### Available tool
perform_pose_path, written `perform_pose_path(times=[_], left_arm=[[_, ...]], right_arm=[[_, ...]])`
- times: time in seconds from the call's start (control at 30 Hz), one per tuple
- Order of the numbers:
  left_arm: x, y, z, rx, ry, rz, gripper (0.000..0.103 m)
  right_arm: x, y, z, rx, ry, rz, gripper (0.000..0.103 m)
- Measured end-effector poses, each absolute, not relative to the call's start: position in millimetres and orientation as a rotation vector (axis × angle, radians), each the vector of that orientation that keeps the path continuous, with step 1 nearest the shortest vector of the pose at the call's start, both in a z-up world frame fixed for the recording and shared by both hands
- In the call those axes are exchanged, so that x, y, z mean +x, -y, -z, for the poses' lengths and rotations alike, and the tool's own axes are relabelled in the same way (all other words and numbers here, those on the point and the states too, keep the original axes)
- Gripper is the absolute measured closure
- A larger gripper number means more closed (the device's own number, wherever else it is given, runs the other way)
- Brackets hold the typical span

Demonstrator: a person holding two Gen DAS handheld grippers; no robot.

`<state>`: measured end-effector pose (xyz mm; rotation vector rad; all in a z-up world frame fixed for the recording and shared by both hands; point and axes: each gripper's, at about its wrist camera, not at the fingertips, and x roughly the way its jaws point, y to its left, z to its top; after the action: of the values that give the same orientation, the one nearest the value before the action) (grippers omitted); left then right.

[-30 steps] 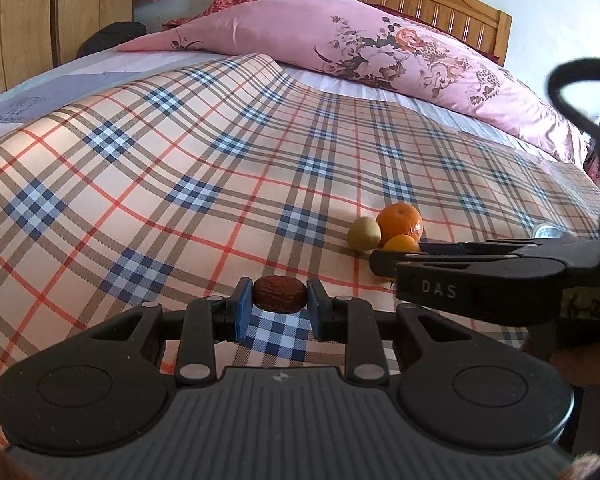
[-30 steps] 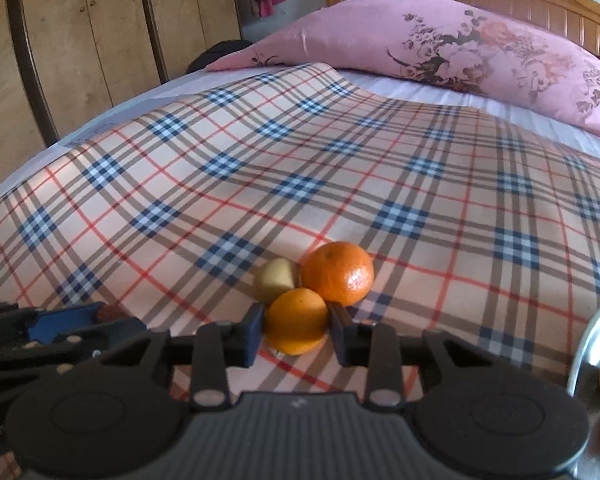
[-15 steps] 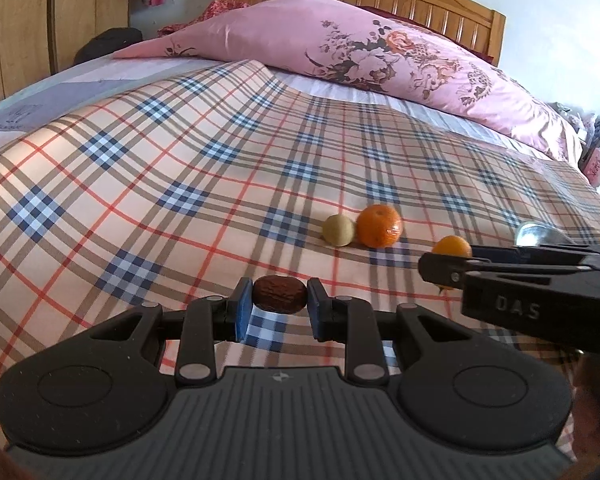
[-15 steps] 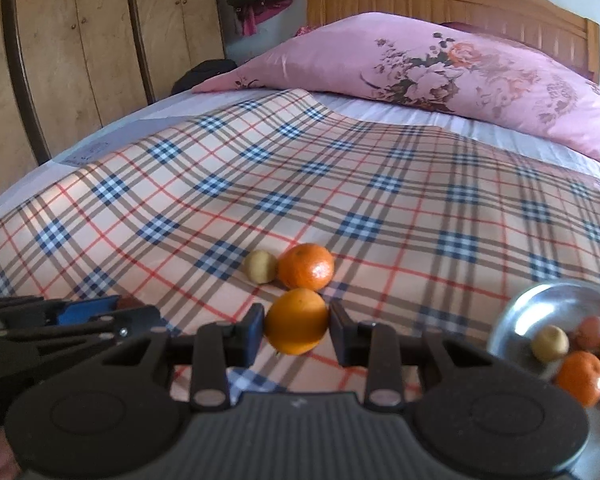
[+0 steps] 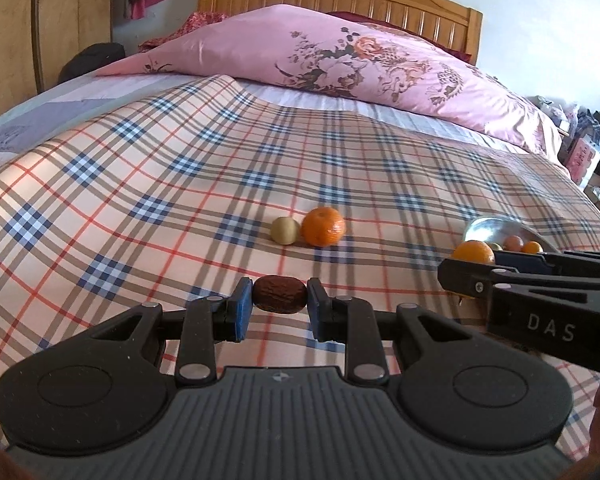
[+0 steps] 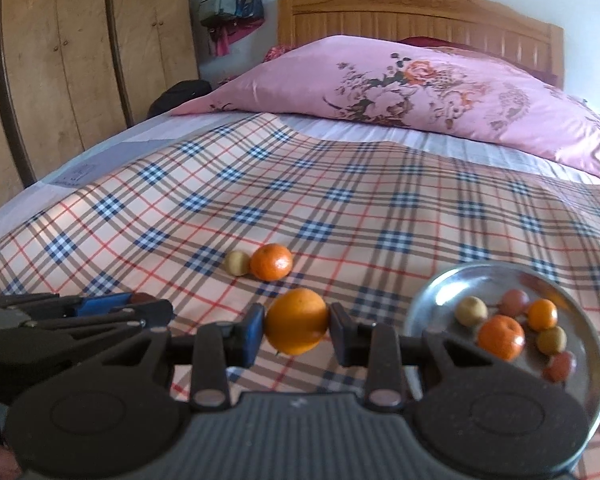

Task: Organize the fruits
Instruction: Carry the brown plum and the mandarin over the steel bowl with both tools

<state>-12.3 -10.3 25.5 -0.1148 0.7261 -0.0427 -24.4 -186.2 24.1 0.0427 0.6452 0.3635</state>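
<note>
My left gripper (image 5: 279,300) is shut on a dark brown wrinkled fruit (image 5: 279,294), held above the plaid bedspread. My right gripper (image 6: 297,326) is shut on an orange (image 6: 297,320), lifted off the bed just left of a metal bowl (image 6: 428,292). The bowl holds several small fruits, among them an orange one (image 6: 501,337) and a yellowish one (image 6: 471,311). On the bedspread beyond both grippers lie another orange (image 6: 271,262) and a small yellow-green fruit (image 6: 237,263), side by side. In the left wrist view the same pair, orange (image 5: 323,226) and yellow-green fruit (image 5: 285,230), lies ahead, and the bowl (image 5: 484,229) shows at right.
A pink floral pillow (image 6: 440,88) lies across the head of the bed under a wooden headboard (image 6: 420,12). Wooden wardrobe doors (image 6: 60,60) stand to the left. Cluttered items (image 5: 588,152) sit beyond the bed's right edge. The plaid bedspread (image 5: 180,168) stretches wide around the fruits.
Both grippers have risen and drawn back from the two fruits on the bed. The right one carried its orange to the right, bringing the metal bowl fully into its view.
</note>
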Motion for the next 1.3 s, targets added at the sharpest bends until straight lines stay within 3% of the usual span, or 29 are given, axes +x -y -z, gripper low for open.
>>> perform_pose_path(times=[1.3], left_arm=[[-36.7,84.9,-41.0,-0.053,-0.713,0.200,0.073]], right_arm=[[-76.9,280.2,-31.2,0.102,-0.648,-0.170,0.070]])
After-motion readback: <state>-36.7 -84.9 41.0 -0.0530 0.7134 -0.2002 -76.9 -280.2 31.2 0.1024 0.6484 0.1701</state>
